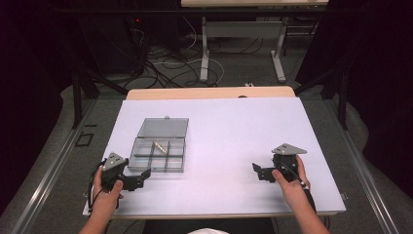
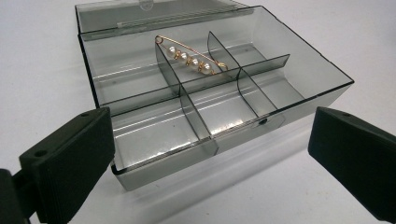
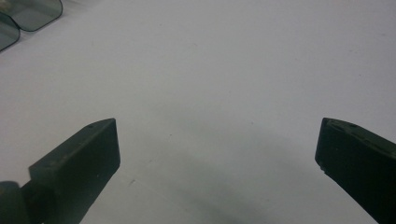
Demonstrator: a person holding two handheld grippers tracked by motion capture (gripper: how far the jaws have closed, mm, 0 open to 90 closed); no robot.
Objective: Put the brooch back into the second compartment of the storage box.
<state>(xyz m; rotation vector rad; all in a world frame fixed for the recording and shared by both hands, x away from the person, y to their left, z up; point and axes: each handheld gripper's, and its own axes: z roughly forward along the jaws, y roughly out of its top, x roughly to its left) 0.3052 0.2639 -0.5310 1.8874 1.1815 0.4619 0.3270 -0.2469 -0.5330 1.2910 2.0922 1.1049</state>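
My left gripper has its jaws wide and holding nothing, with the clear divided box just beyond them on the white surface. A gold pearl pin lies in a far middle compartment. My right gripper, jaws wide too, holds nothing over bare surface, well apart from the box.

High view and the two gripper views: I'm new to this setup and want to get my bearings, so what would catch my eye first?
Most striking is the smoky grey transparent plastic compartment box with its lid open flat, on the left of the white table. A gold wire pin strung with white pearl beads lies in its far middle compartment. The left gripper sits open just before the box, and the right gripper is open over bare table at right.
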